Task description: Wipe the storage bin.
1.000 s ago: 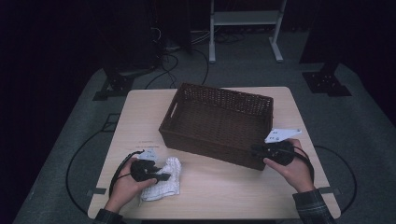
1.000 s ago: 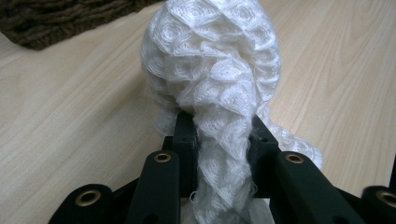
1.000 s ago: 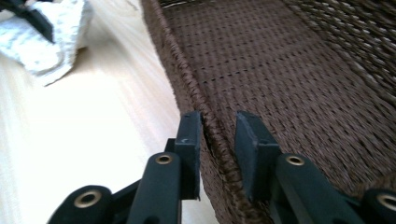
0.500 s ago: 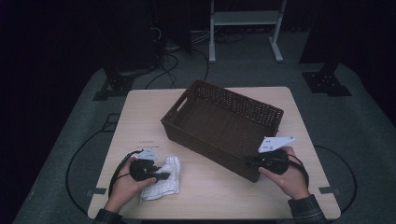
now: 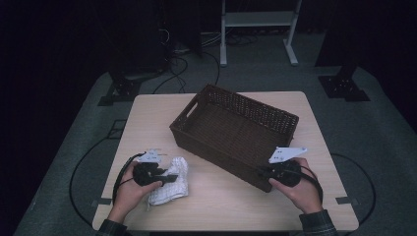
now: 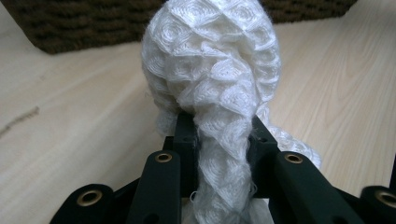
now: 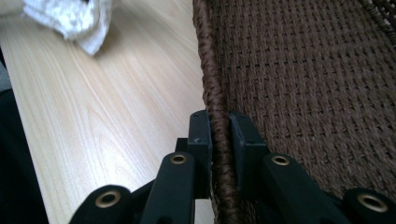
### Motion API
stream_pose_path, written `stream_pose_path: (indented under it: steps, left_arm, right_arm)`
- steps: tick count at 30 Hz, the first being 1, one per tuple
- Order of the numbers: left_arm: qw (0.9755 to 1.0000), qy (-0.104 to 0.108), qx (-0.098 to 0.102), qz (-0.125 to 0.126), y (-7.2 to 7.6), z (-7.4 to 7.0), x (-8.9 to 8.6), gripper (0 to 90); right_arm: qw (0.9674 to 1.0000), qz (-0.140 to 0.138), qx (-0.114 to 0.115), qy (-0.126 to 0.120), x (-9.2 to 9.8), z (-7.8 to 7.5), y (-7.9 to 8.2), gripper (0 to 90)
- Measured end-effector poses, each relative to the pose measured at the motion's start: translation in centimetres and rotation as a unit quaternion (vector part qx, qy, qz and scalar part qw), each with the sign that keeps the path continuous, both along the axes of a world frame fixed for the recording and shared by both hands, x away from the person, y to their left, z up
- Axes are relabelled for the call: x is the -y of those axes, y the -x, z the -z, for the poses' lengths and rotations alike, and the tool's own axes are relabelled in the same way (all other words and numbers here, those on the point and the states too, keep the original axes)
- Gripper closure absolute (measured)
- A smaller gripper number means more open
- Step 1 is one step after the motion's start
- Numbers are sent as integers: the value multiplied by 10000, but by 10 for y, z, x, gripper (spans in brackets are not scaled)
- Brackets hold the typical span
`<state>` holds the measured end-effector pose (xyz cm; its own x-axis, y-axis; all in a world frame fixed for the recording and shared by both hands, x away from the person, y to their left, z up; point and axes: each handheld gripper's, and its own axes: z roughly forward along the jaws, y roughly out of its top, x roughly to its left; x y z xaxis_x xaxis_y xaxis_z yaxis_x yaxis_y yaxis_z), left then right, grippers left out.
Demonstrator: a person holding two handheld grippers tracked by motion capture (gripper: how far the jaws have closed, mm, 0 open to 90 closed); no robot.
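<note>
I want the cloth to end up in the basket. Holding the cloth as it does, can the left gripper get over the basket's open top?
Probably yes. The left gripper is shut on the white cloth, and bare table lies between it and the basket, whose open top has nothing over it. The right gripper clamps the near rim, off to one side.

No text, label, brand, number or sign readable anywhere. Checked the basket (image 5: 236, 132), the white cloth (image 5: 172, 181), the bench (image 5: 152, 118) top and the black tongs bodies: all plain, nothing printed or marked.
</note>
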<state>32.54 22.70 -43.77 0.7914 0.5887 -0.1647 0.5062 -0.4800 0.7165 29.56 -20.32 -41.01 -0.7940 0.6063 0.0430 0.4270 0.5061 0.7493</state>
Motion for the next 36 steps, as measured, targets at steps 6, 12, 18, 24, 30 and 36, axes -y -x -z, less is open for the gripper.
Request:
stream_pose_path:
  steps: [6, 12, 18, 24, 30, 36]
  left_arm:
    - [9998, 122, 126, -91, -11, -11, -1, 707]
    - [9988, 246, 293, -306, -23, -21, -6, 707]
    - [9975, 264, 388, -535, -42, -28, -10, 707]
    - [9958, 330, 495, -697, -59, -39, -12, 705]
    - [9951, 396, 552, -717, -75, -42, -9, 705]
    - [9954, 247, 495, -781, -83, -33, -11, 701]
  right_arm:
    - [10000, -16, -6, -44, 0, -1, 0, 804]
    - [10000, -46, 7, -59, -2, 0, 0, 803]
    - [10000, -68, 28, -40, -2, -1, 0, 802]
    - [9999, -77, 8, -137, 0, 0, -1, 806]
    - [9998, -56, 24, -213, 0, 2, 0, 807]
    - [9998, -114, 35, -181, 0, 2, -1, 807]
